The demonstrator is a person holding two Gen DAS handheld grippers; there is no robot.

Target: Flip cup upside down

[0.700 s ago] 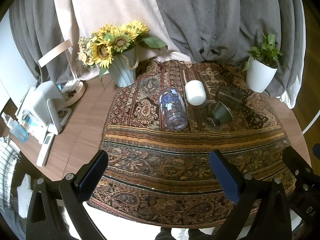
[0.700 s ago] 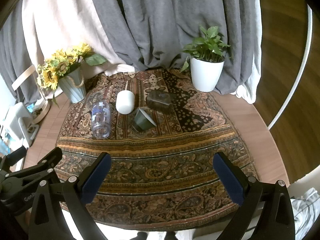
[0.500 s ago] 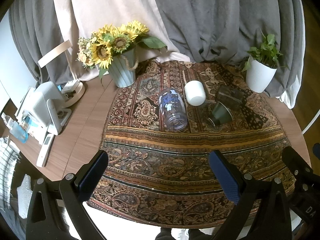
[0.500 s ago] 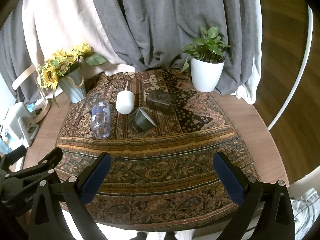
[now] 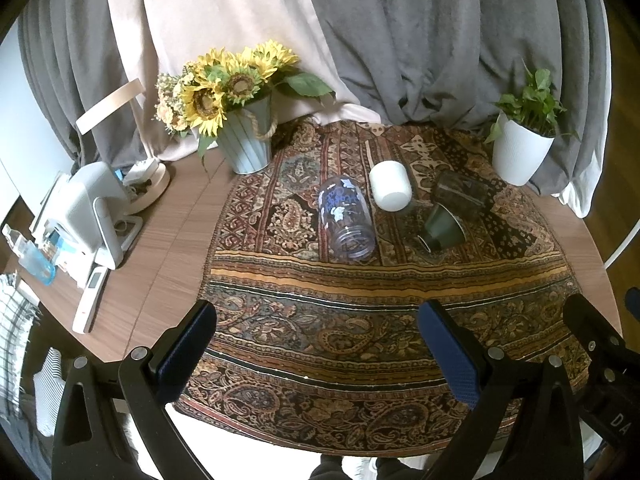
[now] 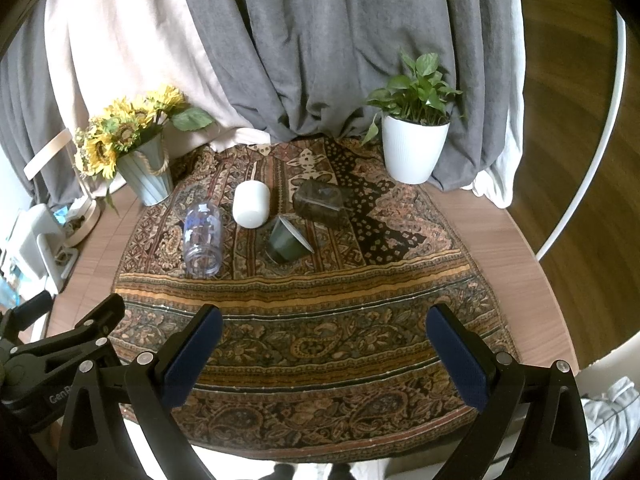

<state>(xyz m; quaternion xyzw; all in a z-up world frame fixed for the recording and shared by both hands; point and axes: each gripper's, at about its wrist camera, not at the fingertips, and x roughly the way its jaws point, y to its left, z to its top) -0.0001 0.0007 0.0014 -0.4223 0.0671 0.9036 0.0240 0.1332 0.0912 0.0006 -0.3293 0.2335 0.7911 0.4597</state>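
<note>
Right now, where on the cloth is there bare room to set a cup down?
The patterned cloth's near half is bare, between both open grippers and the row of cups. Bare wood lies right of the cloth below the white plant pot. It is crowded mid-cloth: clear floral glass, white cup, dark green cup, dark glass.

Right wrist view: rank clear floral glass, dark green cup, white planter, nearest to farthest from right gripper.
From the right gripper, jaws wide open:
1. Clear floral glass, lying on its side, front left.
2. Dark green cup, lying centre; close to 1, hard to call.
3. White planter, back right.
</note>
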